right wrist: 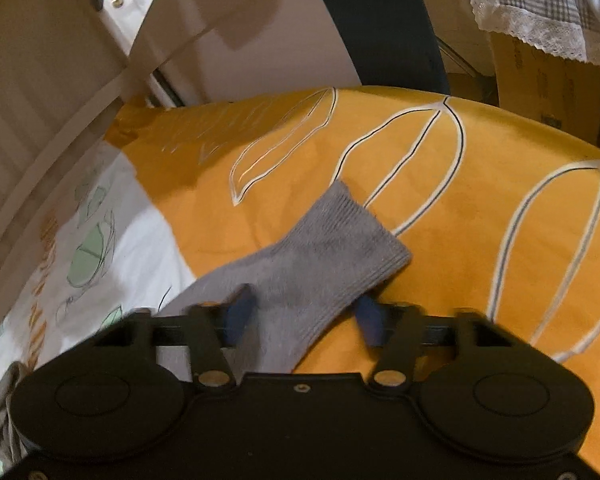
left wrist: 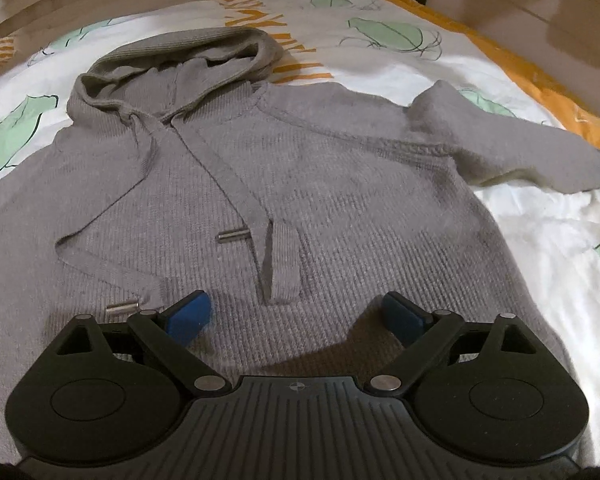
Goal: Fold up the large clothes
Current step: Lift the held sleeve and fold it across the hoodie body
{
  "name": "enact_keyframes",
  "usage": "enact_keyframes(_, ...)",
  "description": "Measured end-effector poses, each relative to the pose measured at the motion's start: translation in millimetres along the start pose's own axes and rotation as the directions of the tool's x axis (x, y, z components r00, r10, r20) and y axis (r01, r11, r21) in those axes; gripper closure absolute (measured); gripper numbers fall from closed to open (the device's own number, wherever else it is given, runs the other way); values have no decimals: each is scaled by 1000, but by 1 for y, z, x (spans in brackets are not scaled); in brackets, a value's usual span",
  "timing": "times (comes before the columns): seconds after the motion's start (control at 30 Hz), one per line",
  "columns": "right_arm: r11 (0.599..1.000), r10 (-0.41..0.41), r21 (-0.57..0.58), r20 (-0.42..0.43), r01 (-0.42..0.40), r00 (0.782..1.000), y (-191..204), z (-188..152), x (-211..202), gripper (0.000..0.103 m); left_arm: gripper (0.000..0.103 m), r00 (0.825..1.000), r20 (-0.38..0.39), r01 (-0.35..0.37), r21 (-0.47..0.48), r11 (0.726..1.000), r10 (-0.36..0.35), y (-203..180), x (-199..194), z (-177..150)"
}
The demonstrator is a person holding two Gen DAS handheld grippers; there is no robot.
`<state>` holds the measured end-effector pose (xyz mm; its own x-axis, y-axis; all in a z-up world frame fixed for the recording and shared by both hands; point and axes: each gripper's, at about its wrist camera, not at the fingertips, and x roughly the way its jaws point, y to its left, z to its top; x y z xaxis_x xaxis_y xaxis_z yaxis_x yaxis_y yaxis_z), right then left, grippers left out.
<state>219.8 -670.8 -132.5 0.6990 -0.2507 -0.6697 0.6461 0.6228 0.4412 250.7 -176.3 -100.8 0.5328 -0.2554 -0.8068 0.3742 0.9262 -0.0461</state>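
Observation:
A grey knitted hoodie (left wrist: 300, 184) lies flat and face up on the bed, hood (left wrist: 188, 64) at the far end. Its two drawstrings (left wrist: 236, 184) with metal tips trail over the chest. My left gripper (left wrist: 296, 312) hovers open over the lower front of the hoodie, with nothing between its blue pads (left wrist: 190, 316). The right sleeve (left wrist: 512, 148) stretches out to the right. In the right wrist view the sleeve cuff (right wrist: 332, 248) runs between the fingers of my right gripper (right wrist: 304, 316), whose blurred blue pads (right wrist: 238, 314) close on the cloth from both sides.
The bed cover is white with green leaf prints (left wrist: 388, 36) and has an orange border (right wrist: 440, 208) under the cuff. Wooden furniture (left wrist: 540, 4) stands beyond the bed. A dark chair back (right wrist: 380, 20) and a checked, lace-edged cloth (right wrist: 548, 4) are behind the orange edge.

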Motion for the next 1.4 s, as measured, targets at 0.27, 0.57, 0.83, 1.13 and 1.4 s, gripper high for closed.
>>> enact_keyframes(0.27, 961, 24, -274, 183, 27, 983, 25, 36, -45, 91, 10, 998, 65, 6, 18, 1000, -7, -9, 8, 49)
enact_keyframes(0.57, 974, -10, -227, 82, 28, 997, 11, 28, -28, 91, 8, 999, 43, -20, 86, 996, 17, -45, 69, 77)
enact_keyframes(0.83, 970, -10, -241, 61, 24, 998, 26, 26, -39, 90, 3, 999, 31, 29, 95, 995, -32, -32, 70, 75)
enact_keyframes(1.13, 937, 136, -331, 65, -108, 989, 108, 25, -87, 90, 11, 995, 17, 94, -25, 995, -93, 24, 15, 48)
enact_keyframes(1.4, 850, 321, -431, -35, -305, 946, 232, -20, -117, 90, 10, 997, 22, 78, -111, 991, -76, 100, -32, 13)
